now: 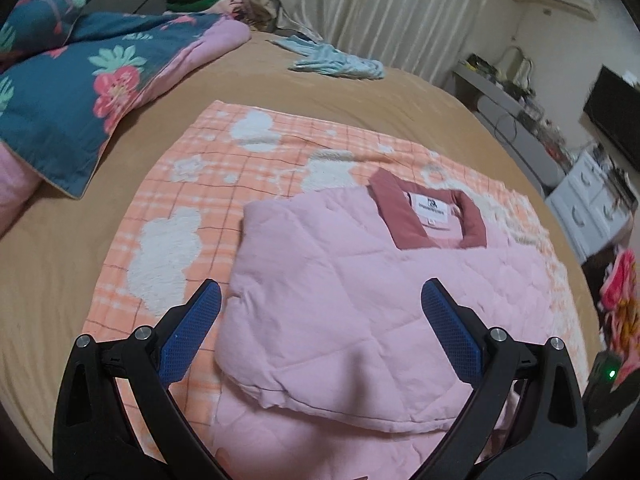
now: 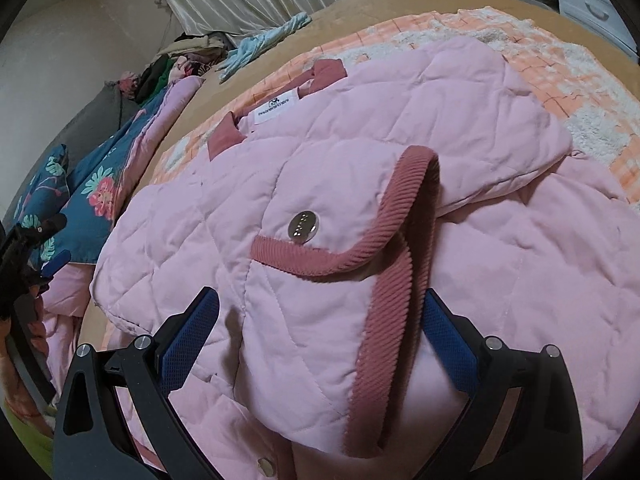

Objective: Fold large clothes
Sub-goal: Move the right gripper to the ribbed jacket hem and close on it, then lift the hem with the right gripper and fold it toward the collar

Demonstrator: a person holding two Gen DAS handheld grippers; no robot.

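Roughly midway, I'd judge: pink quilted jacket [image 1: 360,280] lies on the orange plaid blanket [image 1: 168,216], which sits on the tan bed [image 1: 52,280]. Both sides look folded inward over the body; a corduroy-trimmed cuff [image 2: 400,220] with snap button [image 2: 303,227] rests across the middle. Still open: hem-to-collar fold, final flattening. Long axis runs from the grippers away to the collar [image 1: 428,216], which points at the far edge of the blanket. Left gripper [image 1: 320,332] spread wide, holding nothing, hovering over the near fold. Right gripper [image 2: 320,340] likewise spread, fingers straddling the cuff trim, not pinching.
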